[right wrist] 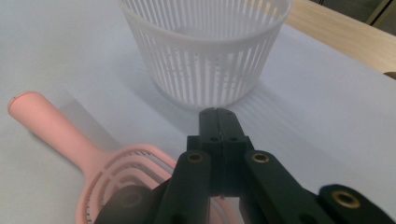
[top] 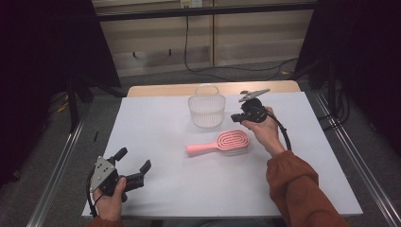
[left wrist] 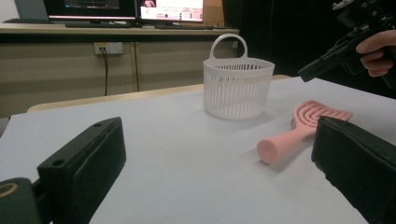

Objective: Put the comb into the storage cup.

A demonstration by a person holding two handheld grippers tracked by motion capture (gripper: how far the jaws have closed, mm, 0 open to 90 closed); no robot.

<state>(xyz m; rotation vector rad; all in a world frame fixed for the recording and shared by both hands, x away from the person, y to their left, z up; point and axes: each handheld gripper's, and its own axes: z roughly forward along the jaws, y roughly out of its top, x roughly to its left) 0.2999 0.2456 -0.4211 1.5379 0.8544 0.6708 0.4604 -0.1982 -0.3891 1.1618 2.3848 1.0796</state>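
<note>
I held my right hand-held gripper (top: 238, 117) above the counter with its jaws pressed together on nothing, their tips hanging just over the rounded head of the pink plastic vented hairbrush (top: 218, 143) and pointing toward the white slatted plastic basket (top: 206, 110) with the loop handle. I judged that this was a hover rather than a grip: with the jaws shut I could take hold of nothing, so they would have to part before I could lift the brush. The brush lay flat on the white sheet covering the counter (top: 156, 127), near the middle, its handle running out toward my left side and its head lying nearest the basket, near it but not touching. That lie suited me, since the handle stuck out free for a pinch. My left hand-held gripper (top: 134, 165) sat low near the front left edge of the counter, jaws wide apart and empty, well apart from both things, so it did not crowd the right one. The basket stood upright with its mouth open, and I could see nothing inside it. Nothing lay between the brush and the basket; its upright loop handle at the far rim was the one thing I thought might snag a long brush going in. Beyond the counter I saw wooden panelling and loose black cables on the floor, well clear of the work.
</note>
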